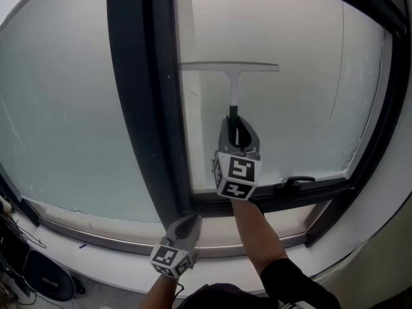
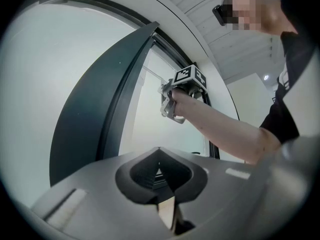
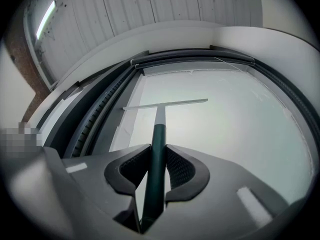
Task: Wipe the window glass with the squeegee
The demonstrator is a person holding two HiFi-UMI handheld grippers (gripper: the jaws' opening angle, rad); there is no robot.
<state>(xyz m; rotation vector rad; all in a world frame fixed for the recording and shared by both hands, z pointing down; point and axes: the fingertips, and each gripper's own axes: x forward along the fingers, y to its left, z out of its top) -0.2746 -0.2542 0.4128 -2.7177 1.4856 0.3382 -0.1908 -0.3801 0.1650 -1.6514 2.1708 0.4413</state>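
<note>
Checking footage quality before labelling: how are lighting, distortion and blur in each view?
Head view: pale glass gives soft, even backlight, the squeegee reads clearly, the window frame bows. Left gripper view: dark round vignette, left gripper soft up close. Right gripper view: same fisheye bend, right gripper fairly sharp.

We're standing indoors, right up against a big window. Frosted window glass (image 1: 290, 108) is filling most of the head view, and dark frames (image 1: 138, 95) are running up between the panes. A black handle (image 1: 295, 183) is sitting on the lower rail, with a pale sill (image 1: 109, 262) stretching along beneath it. Overhead, a slatted white ceiling (image 3: 175, 4) is showing, and a strip light (image 3: 46, 18) is glowing on it. Cables (image 1: 19, 237) are trailing over the floor at the lower left. Office or home, nothing here is settling it.
</note>
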